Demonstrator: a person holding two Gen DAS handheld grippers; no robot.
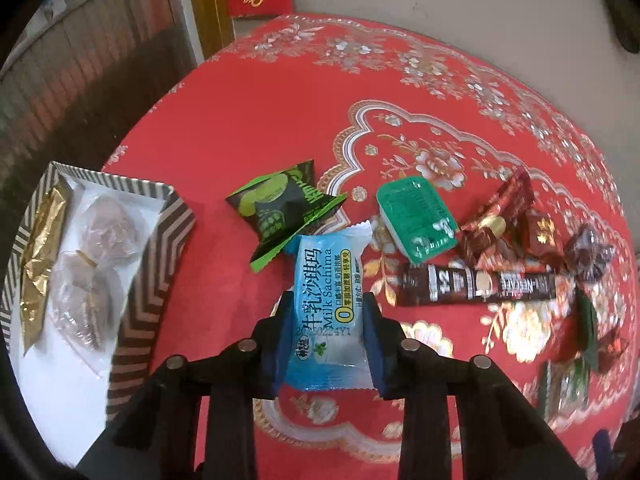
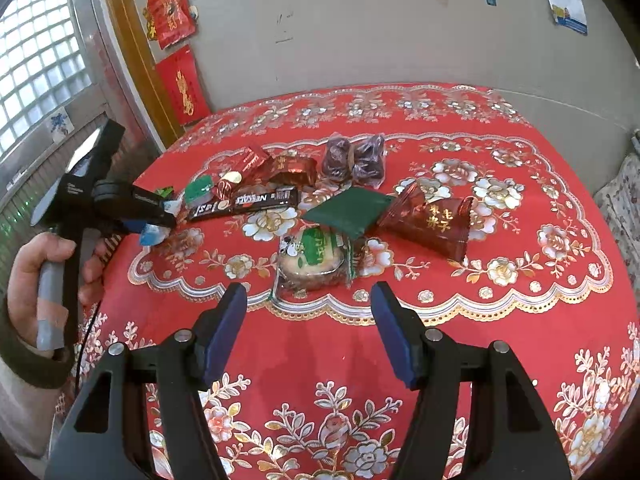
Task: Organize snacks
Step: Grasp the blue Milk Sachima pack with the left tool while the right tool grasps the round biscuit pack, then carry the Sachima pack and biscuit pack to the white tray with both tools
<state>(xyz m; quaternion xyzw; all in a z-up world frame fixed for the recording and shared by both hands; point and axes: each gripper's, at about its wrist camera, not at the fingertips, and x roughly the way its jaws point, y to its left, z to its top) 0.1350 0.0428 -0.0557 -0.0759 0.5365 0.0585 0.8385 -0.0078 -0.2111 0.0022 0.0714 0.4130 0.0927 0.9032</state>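
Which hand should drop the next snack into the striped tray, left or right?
Left. Its hand-held gripper is already shut on the blue Milk Sachima pack, and the striped tray sits just beside it. The right hand-held gripper is open and empty, short of the green-labelled pastry.

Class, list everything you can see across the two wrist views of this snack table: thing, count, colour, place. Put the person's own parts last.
Tablecloth: one, red with gold flowers, covering the table.
Tray: one, striped rim, at the table's left edge, holding wrapped snacks.
Milk Sachima packet: one, blue, between the left tool's pads.
Green-black packet: one, beyond the Sachima.
Green tub: one, right of that packet.
Coffee stick: one, dark brown, in front of the tub.
Pastry pack: one, clear with green label, ahead of the right tool.
Dark green pouch: one, behind the pastry.
Left tool: shut on the Sachima.
Right tool: open, empty.
Hand: one, gripping the left tool's handle.
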